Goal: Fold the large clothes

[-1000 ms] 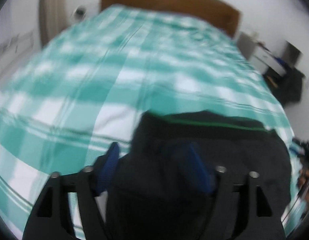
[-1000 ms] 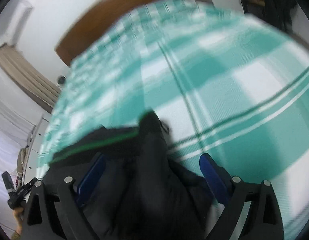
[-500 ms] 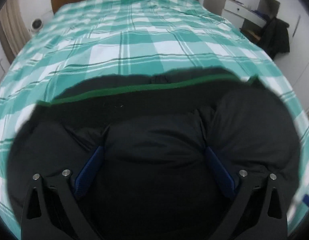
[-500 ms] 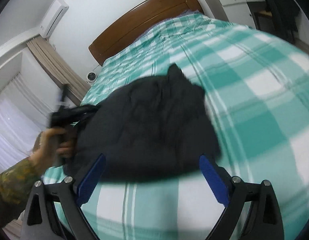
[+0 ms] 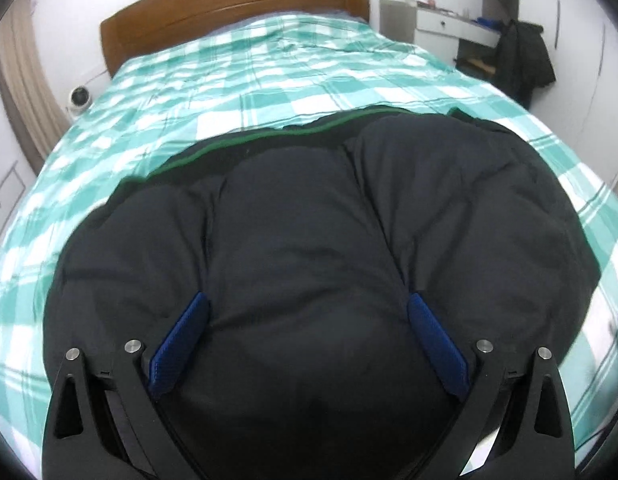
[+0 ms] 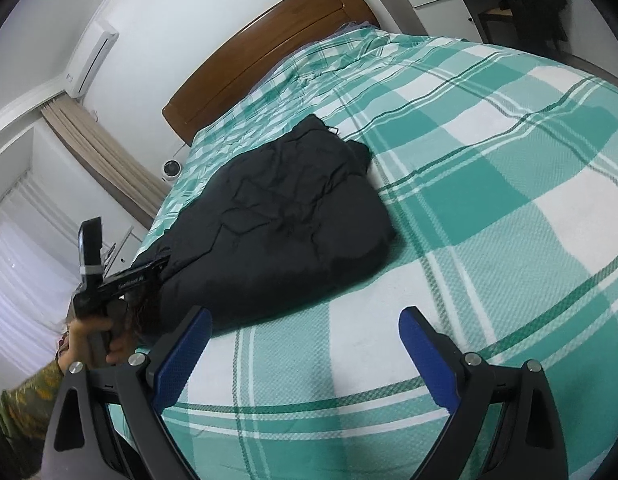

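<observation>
From the left wrist camera, the left gripper [image 5: 305,312] has its jaws spread wide, the blue pads [image 5: 181,340] pressing into the surface of a black puffer jacket [image 5: 329,220] whose padded bulge swells up between them; they flank the bulge without pinching it. The jacket lies folded into a thick bundle on a bed covered by a green-and-white checked bedspread [image 5: 269,76], and a thin green trim [image 5: 245,140] runs along its far edge. Beyond are a wooden headboard [image 5: 229,8], a beige curtain [image 5: 21,80] at the left and a white desk [image 5: 453,24] with a dark garment [image 5: 525,60] hanging beside it. From the right wrist camera, the right gripper [image 6: 305,340] is open and empty, held over bare bedspread [image 6: 509,184] just beside the near edge of the jacket [image 6: 281,220]. At the left a hand [image 6: 89,340] in a camouflage sleeve [image 6: 25,400] holds the other gripper's handle against the jacket's left end. A wall air conditioner [image 6: 93,60] hangs above the curtain [image 6: 105,156].
</observation>
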